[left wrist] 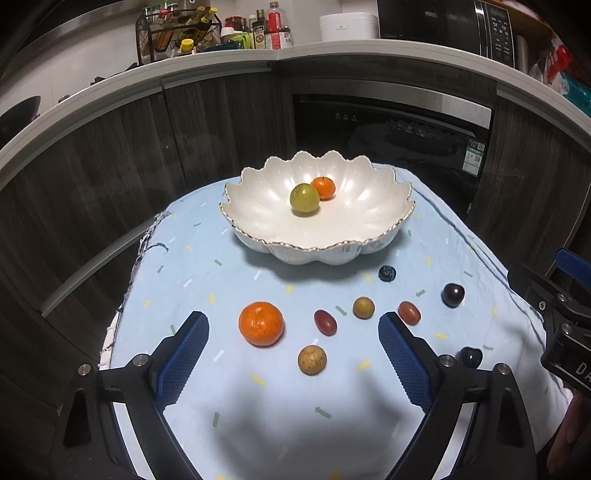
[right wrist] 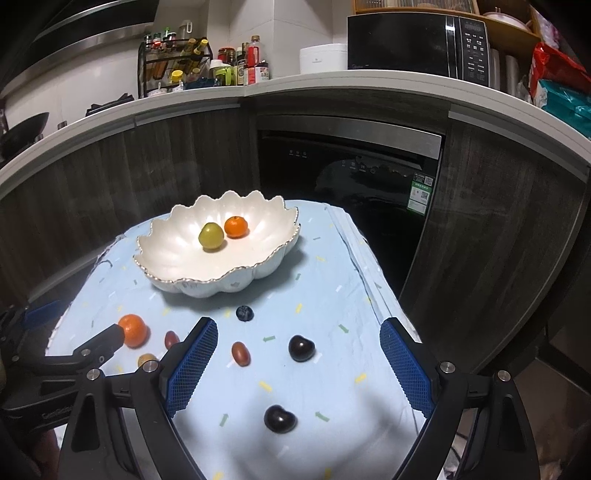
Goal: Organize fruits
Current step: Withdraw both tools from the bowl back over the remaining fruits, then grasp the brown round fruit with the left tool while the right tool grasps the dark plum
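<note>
Kitchen setting: dark wood-grain cabinets under a pale countertop (left wrist: 332, 50) carrying a spice rack (left wrist: 177, 29), bottles, a white cooker (left wrist: 349, 26) and a black microwave (right wrist: 417, 46); a black built-in appliance (right wrist: 347, 177) sits below. In front stands a small table under a light blue cloth (left wrist: 266, 406) with confetti-like marks.

Landmark: one white scalloped bowl (left wrist: 258, 218) at the far end of the cloth.

Inside the bowl: one green fruit (left wrist: 304, 198) and one small orange (left wrist: 323, 188), touching.

On the cloth, on the near side of the bowl: one larger orange (left wrist: 261, 324), two tan round fruits (left wrist: 312, 360) (left wrist: 364, 307), two reddish oval fruits (left wrist: 325, 322) (left wrist: 409, 313), two dark cherries (right wrist: 301, 348) (right wrist: 280, 418), one blueberry (right wrist: 244, 313) nearest the bowl.

Left gripper (left wrist: 293, 334): jaws apart, nothing held; the larger orange, one oval fruit and one tan fruit lie between the fingers in its view.

Right gripper (right wrist: 298, 341): jaws apart, nothing held; both cherries and one oval fruit lie between its fingers.
</note>
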A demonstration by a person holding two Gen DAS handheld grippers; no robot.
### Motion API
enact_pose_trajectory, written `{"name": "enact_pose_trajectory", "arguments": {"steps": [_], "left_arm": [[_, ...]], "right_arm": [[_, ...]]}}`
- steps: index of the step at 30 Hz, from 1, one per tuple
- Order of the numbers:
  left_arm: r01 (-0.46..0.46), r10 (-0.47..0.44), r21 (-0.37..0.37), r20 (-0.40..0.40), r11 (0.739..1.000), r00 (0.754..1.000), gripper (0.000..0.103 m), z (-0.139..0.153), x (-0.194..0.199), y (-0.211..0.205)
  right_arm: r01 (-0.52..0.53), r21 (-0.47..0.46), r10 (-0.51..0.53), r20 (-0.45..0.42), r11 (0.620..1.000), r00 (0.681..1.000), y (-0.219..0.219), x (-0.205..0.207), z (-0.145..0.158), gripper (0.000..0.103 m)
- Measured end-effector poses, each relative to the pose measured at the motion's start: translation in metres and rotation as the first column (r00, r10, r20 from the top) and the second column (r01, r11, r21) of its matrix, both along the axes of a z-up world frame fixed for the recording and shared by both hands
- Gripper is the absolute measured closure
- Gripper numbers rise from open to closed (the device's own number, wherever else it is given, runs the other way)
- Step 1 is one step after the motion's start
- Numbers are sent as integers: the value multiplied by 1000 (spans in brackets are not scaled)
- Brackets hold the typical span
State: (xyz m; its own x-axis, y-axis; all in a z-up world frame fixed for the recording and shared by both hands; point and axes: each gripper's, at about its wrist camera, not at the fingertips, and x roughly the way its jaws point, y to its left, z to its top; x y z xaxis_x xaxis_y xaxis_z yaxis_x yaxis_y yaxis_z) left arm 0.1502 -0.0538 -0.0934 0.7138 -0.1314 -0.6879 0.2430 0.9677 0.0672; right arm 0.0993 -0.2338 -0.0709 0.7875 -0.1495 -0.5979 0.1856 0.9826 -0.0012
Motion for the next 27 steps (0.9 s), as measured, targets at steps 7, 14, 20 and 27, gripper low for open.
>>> {"name": "enact_pose_trajectory", "arguments": {"steps": [7,14,20,27], "left_arm": [[10,-10,16,7,1000,1000,10,-11,-4,-3],[21,-21,10,-7,1000,1000,13,-29,-6,-3],[18,-18,13,-1,1000,1000,19,-42,-4,-4],[35,-34,24,-7,999,999,26,-57,0,-6]], "right_arm": [[-22,9,22,-30,1000,999,4,-4,-14,13],[-15,12,15,-51,1000,999,4,-6,-29,13],[-21,13,22,-64,1000,998,5,-5,-41,17],[-36,7,37,-110,999,993,9,-2,-56,29]]}}
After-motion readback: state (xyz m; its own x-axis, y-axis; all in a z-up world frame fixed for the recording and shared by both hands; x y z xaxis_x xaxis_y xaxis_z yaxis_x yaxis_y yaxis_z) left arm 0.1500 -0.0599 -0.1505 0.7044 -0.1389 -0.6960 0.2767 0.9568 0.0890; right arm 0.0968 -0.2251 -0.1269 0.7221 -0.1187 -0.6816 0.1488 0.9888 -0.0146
